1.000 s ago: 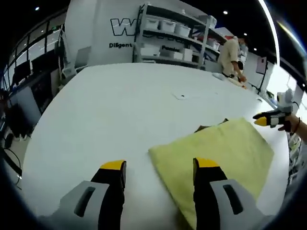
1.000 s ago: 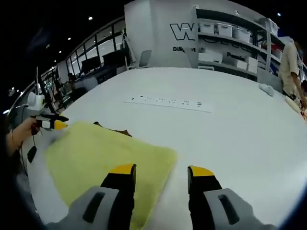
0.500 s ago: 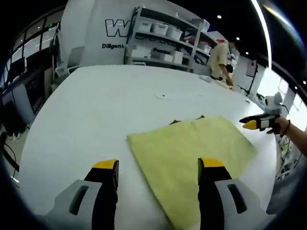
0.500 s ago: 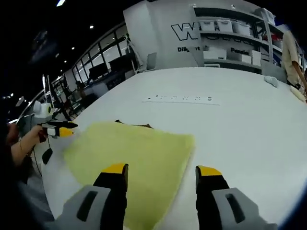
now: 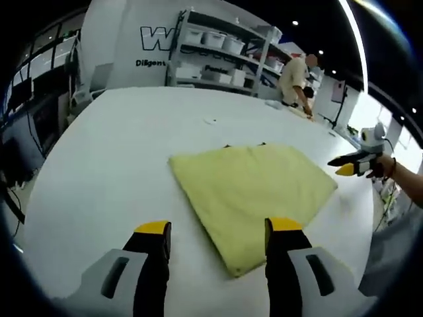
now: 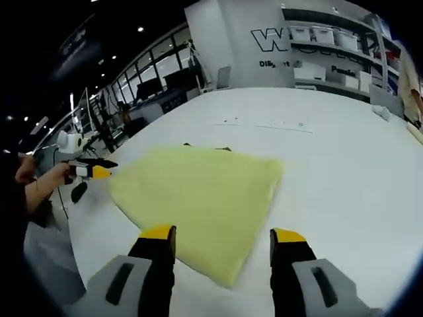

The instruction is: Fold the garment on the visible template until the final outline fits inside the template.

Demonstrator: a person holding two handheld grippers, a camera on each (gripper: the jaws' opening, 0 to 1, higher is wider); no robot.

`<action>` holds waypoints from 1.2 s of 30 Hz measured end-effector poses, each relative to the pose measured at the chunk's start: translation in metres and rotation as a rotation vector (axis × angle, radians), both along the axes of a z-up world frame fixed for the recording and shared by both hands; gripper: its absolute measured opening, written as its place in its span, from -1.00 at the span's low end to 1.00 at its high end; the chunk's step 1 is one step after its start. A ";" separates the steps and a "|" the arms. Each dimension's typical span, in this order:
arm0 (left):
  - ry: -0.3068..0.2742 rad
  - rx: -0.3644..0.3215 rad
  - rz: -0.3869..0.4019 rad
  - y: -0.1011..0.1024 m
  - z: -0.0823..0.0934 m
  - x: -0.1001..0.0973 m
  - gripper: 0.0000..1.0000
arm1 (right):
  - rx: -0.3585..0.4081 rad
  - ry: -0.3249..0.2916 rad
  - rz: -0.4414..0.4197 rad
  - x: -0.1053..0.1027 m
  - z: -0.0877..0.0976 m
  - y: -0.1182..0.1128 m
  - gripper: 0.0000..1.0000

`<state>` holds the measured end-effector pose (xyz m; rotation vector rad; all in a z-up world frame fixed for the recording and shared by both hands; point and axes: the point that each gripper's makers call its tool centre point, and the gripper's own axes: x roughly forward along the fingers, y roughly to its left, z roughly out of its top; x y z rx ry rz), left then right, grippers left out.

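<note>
A yellow garment (image 5: 254,188), folded into a flat four-sided pad, lies on the white table (image 5: 112,158). Small dark bits of the template (image 5: 228,145) peek out at its far edge. My left gripper (image 5: 219,228) hovers open over the pad's near corner, holding nothing. In the right gripper view the same garment (image 6: 198,191) lies ahead, with the dark template (image 6: 221,148) just showing behind it. My right gripper (image 6: 223,232) is open above the near corner, also holding nothing. Each gripper appears in the other's view, held by a hand: the right gripper (image 5: 350,165) and the left gripper (image 6: 92,172).
Shelving with white bins (image 5: 218,53) stands past the table's far side. A person (image 5: 294,79) works at the back right. A thin white strip (image 6: 264,125) lies on the table beyond the garment. The table's edge runs close on the left (image 5: 26,218).
Both cameras have pulled back from the garment, so the whole pad now lies ahead of the jaws. The garment itself has kept its shape. Both grippers stay open.
</note>
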<state>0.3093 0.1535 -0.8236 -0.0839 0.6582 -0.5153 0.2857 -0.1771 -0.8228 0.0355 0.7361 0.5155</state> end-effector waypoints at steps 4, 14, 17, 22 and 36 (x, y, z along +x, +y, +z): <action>-0.004 0.015 -0.011 0.003 -0.004 -0.009 0.13 | -0.002 -0.004 0.002 -0.009 0.000 -0.002 0.03; 0.024 0.012 -0.046 0.001 -0.023 -0.033 -0.01 | -0.046 0.020 0.042 -0.033 -0.024 -0.006 -0.27; 0.024 -0.009 -0.056 -0.004 -0.025 -0.037 -0.06 | -0.038 0.023 0.037 -0.035 -0.027 -0.006 -0.35; 0.030 -0.004 -0.058 -0.006 -0.026 -0.037 -0.26 | -0.060 0.015 0.051 -0.034 -0.035 -0.008 -0.55; -0.022 0.086 -0.146 -0.006 -0.031 -0.039 -0.90 | -0.086 -0.008 0.043 -0.029 -0.039 -0.015 -0.94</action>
